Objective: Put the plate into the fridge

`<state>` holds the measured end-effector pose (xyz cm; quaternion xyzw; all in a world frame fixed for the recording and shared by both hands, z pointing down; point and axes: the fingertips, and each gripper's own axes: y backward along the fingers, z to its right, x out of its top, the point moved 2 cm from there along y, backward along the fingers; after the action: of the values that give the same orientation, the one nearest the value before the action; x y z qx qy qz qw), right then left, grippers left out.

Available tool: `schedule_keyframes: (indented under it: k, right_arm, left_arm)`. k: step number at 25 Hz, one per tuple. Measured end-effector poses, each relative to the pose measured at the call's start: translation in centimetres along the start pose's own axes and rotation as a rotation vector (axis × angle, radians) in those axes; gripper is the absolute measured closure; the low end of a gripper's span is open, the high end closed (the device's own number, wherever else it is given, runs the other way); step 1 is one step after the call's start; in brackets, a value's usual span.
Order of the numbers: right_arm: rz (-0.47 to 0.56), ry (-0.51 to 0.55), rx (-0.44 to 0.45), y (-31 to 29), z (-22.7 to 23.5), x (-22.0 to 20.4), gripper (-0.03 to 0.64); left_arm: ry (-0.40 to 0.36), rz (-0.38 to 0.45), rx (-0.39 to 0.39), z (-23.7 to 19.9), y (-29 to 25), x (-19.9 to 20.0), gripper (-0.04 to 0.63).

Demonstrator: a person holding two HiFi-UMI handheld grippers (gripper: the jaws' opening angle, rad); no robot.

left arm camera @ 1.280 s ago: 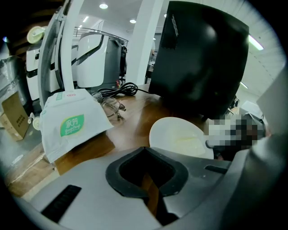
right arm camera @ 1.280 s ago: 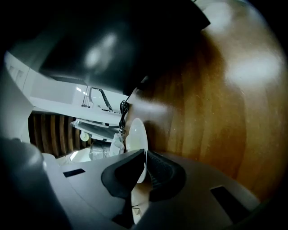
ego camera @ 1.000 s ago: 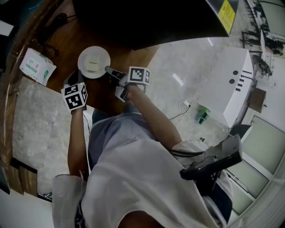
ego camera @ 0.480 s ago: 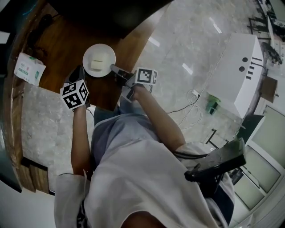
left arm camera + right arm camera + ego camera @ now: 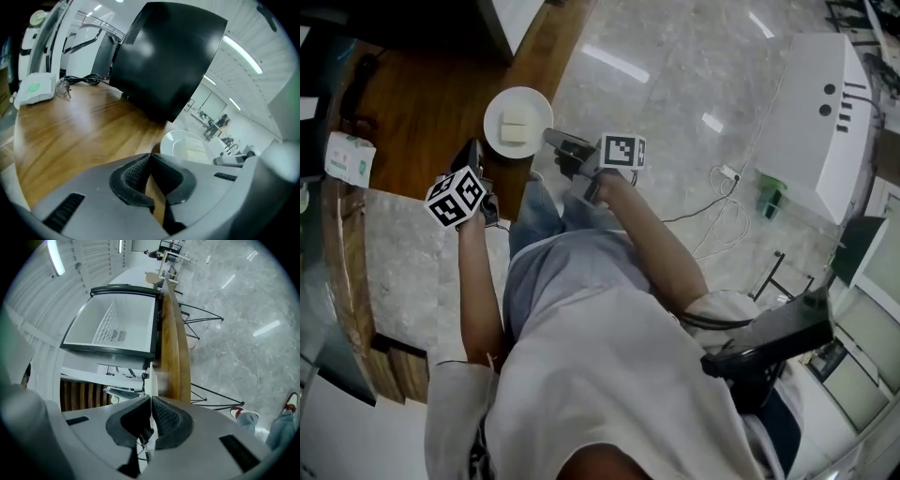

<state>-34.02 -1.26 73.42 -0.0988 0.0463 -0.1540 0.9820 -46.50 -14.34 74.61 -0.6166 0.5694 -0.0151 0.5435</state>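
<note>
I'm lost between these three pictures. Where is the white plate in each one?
Head view: plate upper left, at the wooden tabletop edge.
Left gripper view: right of centre, beyond the tabletop.
Right gripper view: edge-on white rim, centre, pinched in the right tongs.
Shared landmark: the wooden tabletop.

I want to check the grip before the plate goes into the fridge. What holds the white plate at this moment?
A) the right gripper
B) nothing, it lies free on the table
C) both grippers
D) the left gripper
A: the right gripper has its jaws shut on the rim of the white plate, while the left gripper is shut on nothing, apart from the plate.
</note>
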Motion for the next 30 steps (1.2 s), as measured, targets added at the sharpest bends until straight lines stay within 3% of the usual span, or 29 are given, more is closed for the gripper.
schedule_keyframes:
  k: [4, 16, 22, 25, 30]
  right_arm:
    - [0.020, 0.027, 0.024, 5.5, -0.5, 1.7, 0.594]
    - [0.124, 0.037, 0.108, 25.6, -1.6, 6.0, 0.594]
    - [0.159, 0.075, 0.175, 37.4, -3.1, 7.7, 0.594]
    - [0.176, 0.089, 0.190, 44.0, -3.5, 9.1, 0.594]
    - [0.224, 0.107, 0.197, 44.8, -4.3, 9.6, 0.594]
  left_arm:
    - [0.069, 0.002, -0.154, 6.1, -0.3, -1.5, 0.575]
    - [-0.020, 0.024, -0.385, 27.1, -0.1, -5.3, 0.575]
    - [-0.140, 0.037, -0.405, 38.9, 1.0, -8.7, 0.575]
    - [-0.158, 0.049, -0.406, 45.0, 1.2, -10.5, 0.575]
    - [-0.156, 0.052, -0.448, 45.0, 1.5, -9.7, 0.575]
